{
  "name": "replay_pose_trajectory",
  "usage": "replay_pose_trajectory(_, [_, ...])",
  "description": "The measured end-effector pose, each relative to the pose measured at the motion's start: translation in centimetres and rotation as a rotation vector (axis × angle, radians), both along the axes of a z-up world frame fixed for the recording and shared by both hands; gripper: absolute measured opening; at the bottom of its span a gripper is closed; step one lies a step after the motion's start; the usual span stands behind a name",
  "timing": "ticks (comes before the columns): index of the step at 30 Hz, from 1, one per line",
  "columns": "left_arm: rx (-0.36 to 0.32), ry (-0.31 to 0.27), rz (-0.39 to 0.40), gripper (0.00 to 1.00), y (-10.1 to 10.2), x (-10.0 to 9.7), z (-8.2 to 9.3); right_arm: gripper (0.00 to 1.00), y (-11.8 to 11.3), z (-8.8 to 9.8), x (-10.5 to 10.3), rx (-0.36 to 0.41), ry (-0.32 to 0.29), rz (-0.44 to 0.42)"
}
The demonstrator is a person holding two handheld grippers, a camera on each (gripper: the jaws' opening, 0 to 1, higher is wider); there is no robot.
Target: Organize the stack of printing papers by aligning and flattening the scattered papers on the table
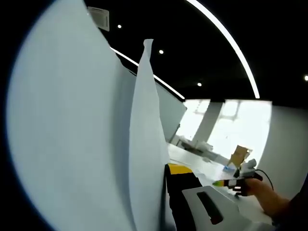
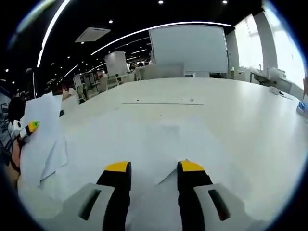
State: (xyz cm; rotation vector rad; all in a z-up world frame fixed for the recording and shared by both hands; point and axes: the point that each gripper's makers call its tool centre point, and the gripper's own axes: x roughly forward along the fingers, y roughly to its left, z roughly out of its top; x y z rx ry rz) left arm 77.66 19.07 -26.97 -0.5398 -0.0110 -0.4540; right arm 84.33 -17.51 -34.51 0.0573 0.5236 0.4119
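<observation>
White printing papers (image 1: 86, 144) stand lifted off the surface in the left gripper view — broad, blank sheets seen close up, upright and slightly fanned, with one sheet's edge curving to a narrow tip near the top. In the right gripper view the same held sheets (image 2: 41, 137) appear at far left, raised and bent, corners drooping. One more white sheet (image 2: 159, 144) lies flat on the white surface (image 2: 240, 125) — its near corner points between two yellow-tipped fingers.

A: How does the right gripper (image 2: 153, 175) stand?
B: Jaws parted, yellow-tipped, reaching forward low, nothing between them.
A: And the left gripper (image 2: 30, 128)?
B: Raised at the far left; whether it is clamped, I cannot tell.
</observation>
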Motion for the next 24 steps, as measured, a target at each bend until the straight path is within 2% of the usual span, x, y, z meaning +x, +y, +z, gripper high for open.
replay_pose_trajectory(7, [-0.004, 0.0, 0.0, 0.06, 0.04, 0.0, 0.04, 0.22, 0.28, 0.18, -0.1, 0.018, -0.004, 0.008])
replay_pose_trajectory(18, [-0.008, -0.001, 0.001, 0.06, 0.08, -0.03, 0.07, 0.07, 0.54, 0.36, -0.28, -0.031, -0.038, 0.046])
replay_pose_trajectory(24, [-0.008, -0.001, 0.001, 0.06, 0.06, -0.05, 0.08, 0.0, 0.85, 0.68, -0.44, -0.019, -0.052, 0.06])
